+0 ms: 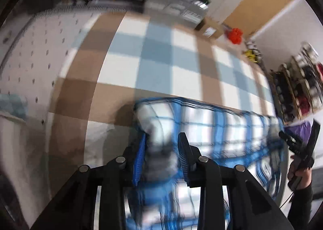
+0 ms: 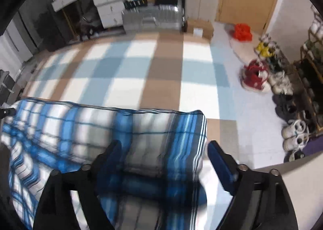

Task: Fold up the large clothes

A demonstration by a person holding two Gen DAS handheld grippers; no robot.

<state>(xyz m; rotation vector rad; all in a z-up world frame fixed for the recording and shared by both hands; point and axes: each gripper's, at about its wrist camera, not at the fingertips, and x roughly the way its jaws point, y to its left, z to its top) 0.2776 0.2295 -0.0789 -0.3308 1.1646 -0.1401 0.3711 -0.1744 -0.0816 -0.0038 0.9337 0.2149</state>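
Note:
A blue, white and grey plaid garment lies folded into a long band on the checked bed cover. My left gripper has its jaws partly apart with the garment's left end bunched between them. My right gripper is wide open over the garment's right end, with the cloth lying between the fingers and not pinched. The right gripper also shows at the far right of the left wrist view, held in a hand. Both views are motion blurred.
The bed cover has brown, blue and white squares. Past the bed stand grey drawer units and a cardboard box. To the right are shoes, a red bag and a shoe rack.

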